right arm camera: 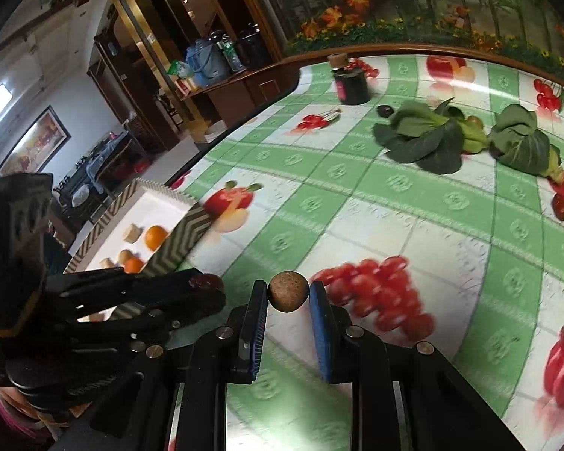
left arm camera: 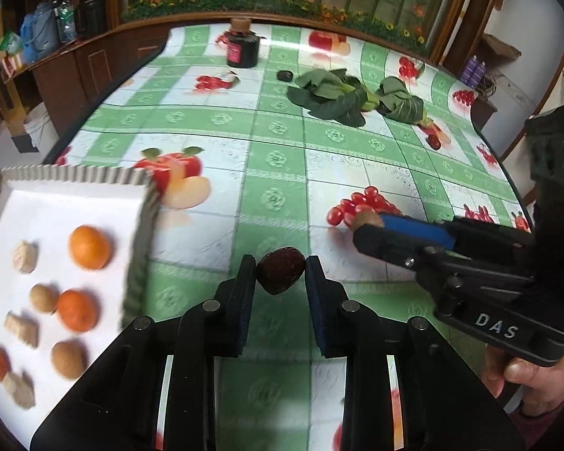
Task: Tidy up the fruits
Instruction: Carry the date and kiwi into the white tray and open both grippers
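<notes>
My left gripper (left arm camera: 281,271) is shut on a dark red date-like fruit (left arm camera: 281,270), held above the table just right of the tray. My right gripper (right arm camera: 287,293) is shut on a small round brown fruit (right arm camera: 288,291); it also shows in the left wrist view (left arm camera: 366,221), to the right of the left gripper. A white tray (left arm camera: 75,195) with a zigzag rim sits at the left and holds several fruits: oranges (left arm camera: 90,247), brown round fruits (left arm camera: 67,359) and pale chunks (left arm camera: 24,257). The tray also shows in the right wrist view (right arm camera: 184,240).
Leafy greens (left arm camera: 331,96) lie in the far middle of the fruit-print tablecloth (left arm camera: 274,173). A dark jar (left arm camera: 242,47) with a cork stands at the back. A small dark fruit (left arm camera: 285,75) lies near it, another (left arm camera: 434,142) at the right. Wooden cabinets stand beyond the table's left edge.
</notes>
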{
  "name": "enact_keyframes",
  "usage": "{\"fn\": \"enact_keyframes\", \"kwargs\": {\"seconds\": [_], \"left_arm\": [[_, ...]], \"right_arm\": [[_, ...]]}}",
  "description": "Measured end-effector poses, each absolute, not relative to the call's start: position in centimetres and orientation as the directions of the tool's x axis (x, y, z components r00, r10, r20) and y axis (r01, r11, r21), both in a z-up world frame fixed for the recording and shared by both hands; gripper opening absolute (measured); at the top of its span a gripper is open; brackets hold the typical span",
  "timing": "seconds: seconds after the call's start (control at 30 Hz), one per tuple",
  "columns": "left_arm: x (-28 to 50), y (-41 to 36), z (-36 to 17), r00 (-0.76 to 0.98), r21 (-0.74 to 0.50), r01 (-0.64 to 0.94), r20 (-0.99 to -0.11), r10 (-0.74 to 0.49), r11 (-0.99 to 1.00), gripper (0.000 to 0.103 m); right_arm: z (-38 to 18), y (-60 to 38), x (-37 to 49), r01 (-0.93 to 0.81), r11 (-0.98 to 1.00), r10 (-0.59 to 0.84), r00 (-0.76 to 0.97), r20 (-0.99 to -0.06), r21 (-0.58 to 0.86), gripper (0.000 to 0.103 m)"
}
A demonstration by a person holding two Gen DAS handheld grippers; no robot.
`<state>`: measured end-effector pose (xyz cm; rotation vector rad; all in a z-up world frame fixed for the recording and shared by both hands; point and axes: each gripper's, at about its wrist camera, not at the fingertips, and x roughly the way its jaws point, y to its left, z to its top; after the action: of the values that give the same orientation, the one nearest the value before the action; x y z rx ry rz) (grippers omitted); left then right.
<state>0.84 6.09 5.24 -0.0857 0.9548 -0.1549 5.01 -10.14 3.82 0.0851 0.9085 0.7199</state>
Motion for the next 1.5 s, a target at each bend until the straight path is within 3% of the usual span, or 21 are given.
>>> {"fn": "enact_keyframes", "kwargs": {"seconds": [1.0, 1.5], "left_arm": [[-10.5, 18.2, 6.8, 0.659, -0.071, -0.128, -0.751, 0.031, 0.989, 0.026], [-12.9, 23.0, 6.1, 0.643, -0.113, -0.203, -0.764, 0.046, 0.973, 0.026]], "right_arm": [[5.5, 3.2, -3.8, -0.706, 0.622, 0.683, 0.277, -0.676, 0.338, 0.022], [5.2, 7.6, -4.4, -0.756, 0.579, 0.675, 0.236, -0.699, 0.304, 0.022]]}}
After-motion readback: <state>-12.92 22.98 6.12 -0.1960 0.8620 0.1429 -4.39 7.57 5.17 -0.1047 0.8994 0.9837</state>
